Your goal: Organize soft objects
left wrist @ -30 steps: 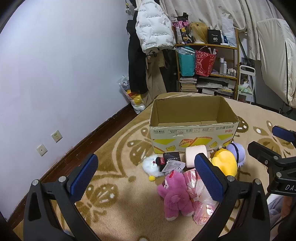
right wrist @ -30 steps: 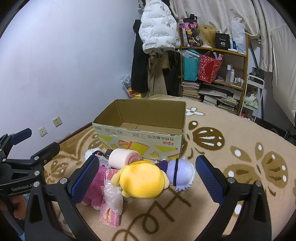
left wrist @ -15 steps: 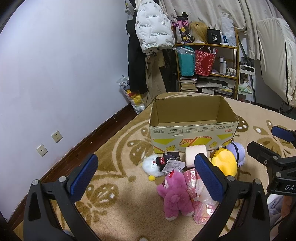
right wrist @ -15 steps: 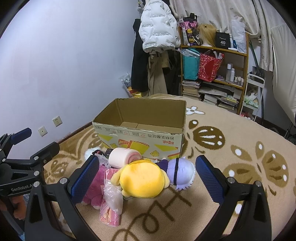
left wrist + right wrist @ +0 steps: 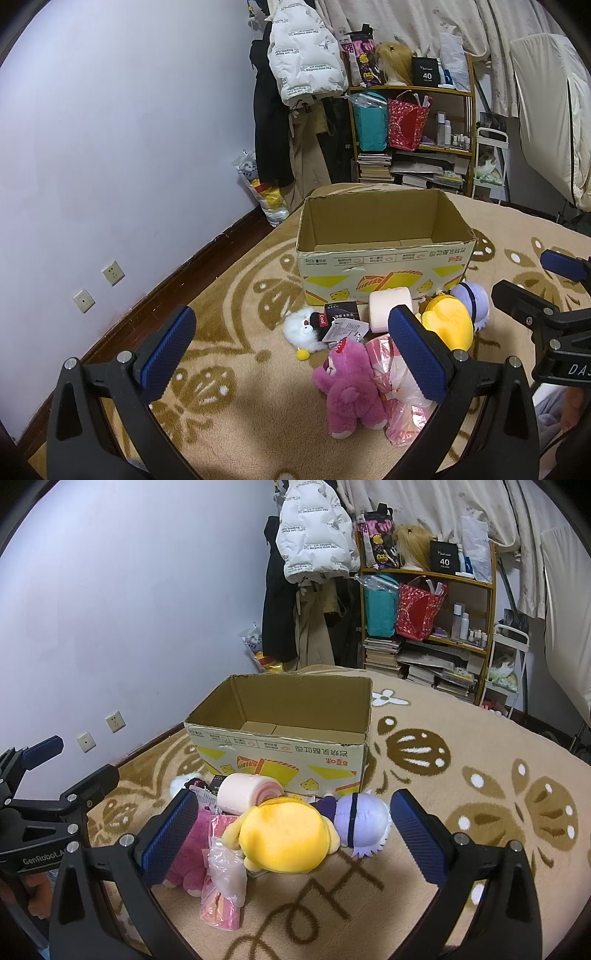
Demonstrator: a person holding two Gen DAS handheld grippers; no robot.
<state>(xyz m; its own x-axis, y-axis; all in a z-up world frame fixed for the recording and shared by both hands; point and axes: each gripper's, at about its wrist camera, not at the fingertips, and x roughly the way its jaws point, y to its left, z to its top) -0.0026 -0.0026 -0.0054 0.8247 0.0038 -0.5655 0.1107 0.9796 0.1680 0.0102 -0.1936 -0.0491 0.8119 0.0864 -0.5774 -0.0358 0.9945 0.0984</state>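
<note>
An open cardboard box (image 5: 384,258) (image 5: 284,753) stands on the patterned rug with nothing visible inside. In front of it lie soft toys: a white plush (image 5: 301,328), a pink bear (image 5: 349,384) (image 5: 186,856), a pink-and-white roll cushion (image 5: 388,304) (image 5: 247,792), a yellow plush (image 5: 448,323) (image 5: 284,838), a lilac plush (image 5: 474,301) (image 5: 364,821) and a pink plastic-wrapped item (image 5: 397,384) (image 5: 223,878). My left gripper (image 5: 291,354) hovers open above the bear and white plush. My right gripper (image 5: 291,834) hovers open above the yellow plush. Neither holds anything.
A lilac wall with two sockets (image 5: 112,273) runs along the left, with a dark skirting board. Behind the box stand a shelf unit (image 5: 413,140) with bags and books, hanging coats (image 5: 295,92) and a bag on the floor (image 5: 266,195). Rug stretches to the right (image 5: 480,775).
</note>
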